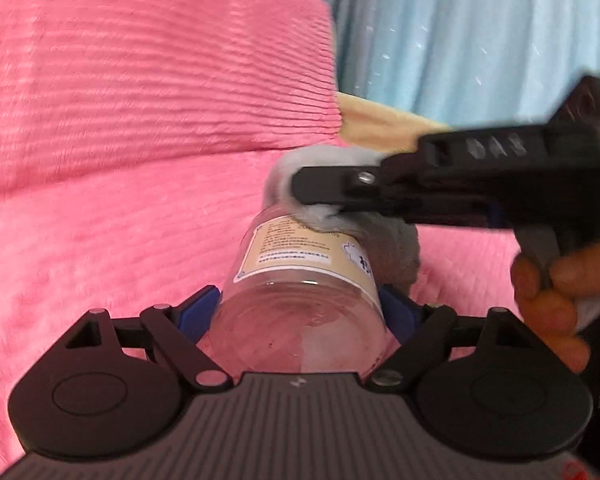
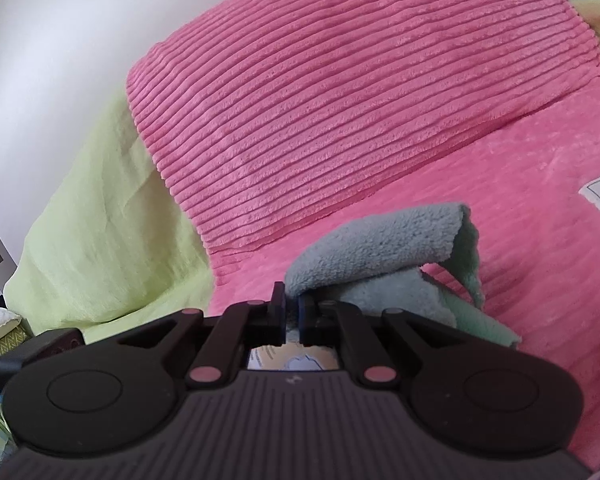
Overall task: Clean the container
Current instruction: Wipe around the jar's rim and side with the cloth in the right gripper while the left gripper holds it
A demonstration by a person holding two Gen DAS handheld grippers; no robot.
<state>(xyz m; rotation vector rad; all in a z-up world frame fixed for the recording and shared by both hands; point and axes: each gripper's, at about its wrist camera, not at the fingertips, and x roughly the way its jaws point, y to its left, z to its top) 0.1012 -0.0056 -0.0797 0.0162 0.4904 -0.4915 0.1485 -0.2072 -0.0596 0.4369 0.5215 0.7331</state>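
Left tongs (image 1: 300, 312) clamped across base end of clear labelled container (image 1: 300, 280), blue pads on both flanks; container held tipped, far end pointing away over pink bed cover (image 1: 120, 220). Right tongs (image 2: 293, 312) nearly shut, pinching fold of grey cloth (image 2: 380, 248), pressed onto container's far end from the right. Risks: smooth wall rotating or slipping in pads under wiping force; thin cloth bite pulling free; blurred frame, so contact area uncertain. Right hand (image 1: 556, 300) wrapped around handle, tool near level; left tool aimed forward, slightly downward.
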